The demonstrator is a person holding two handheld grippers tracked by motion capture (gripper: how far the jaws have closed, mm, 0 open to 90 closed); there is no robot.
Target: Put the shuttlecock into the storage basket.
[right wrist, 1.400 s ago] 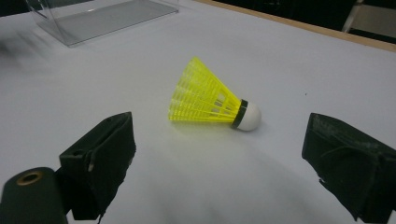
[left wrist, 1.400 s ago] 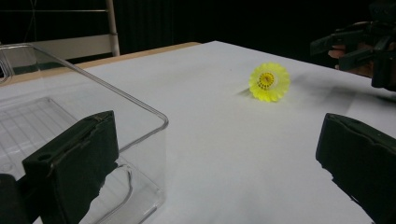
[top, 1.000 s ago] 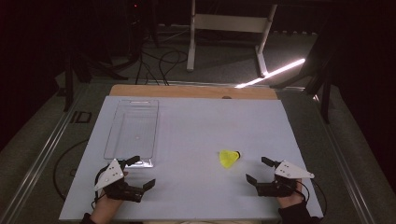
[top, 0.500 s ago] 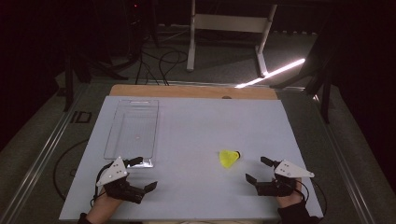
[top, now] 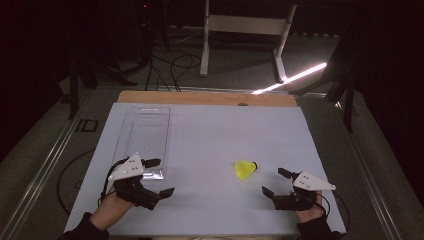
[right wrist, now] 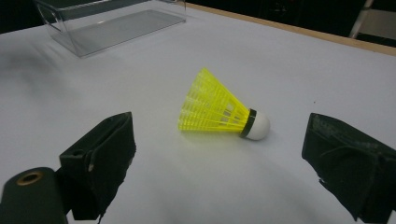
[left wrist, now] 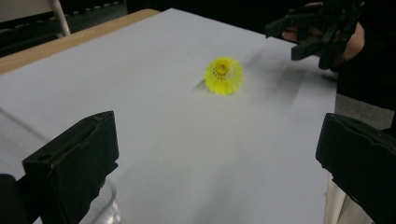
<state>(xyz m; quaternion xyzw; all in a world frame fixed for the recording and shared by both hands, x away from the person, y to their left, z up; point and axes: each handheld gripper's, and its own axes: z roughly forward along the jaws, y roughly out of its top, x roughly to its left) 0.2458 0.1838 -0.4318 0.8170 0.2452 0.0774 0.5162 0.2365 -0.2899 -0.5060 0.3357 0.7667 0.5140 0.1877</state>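
Observation:
A yellow shuttlecock (top: 245, 169) with a white cork tip lies on its side on the white table top (top: 215, 135), front right of centre. My right gripper (top: 275, 182) is open just to its right and nearer the front edge. In the right gripper view the shuttlecock (right wrist: 219, 114) lies ahead, between the two spread jaws of that gripper (right wrist: 224, 158) but beyond them. My left gripper (top: 161, 176) is open at the front left, beside the near end of a clear plastic box (top: 145, 137). From the left gripper view, the shuttlecock (left wrist: 224, 75) shows farther off, with the right gripper (left wrist: 322, 32) behind it.
The clear box (right wrist: 112, 23) is long, has no lid and holds nothing. A wooden strip (top: 205, 98) runs along the table's far edge. Beyond it, on the dark floor, are cables and a white stand (top: 245, 30). White surface separates the box and the shuttlecock.
My left gripper has shifted slightly forward and to the right, still open. The right gripper and the shuttlecock have not moved.

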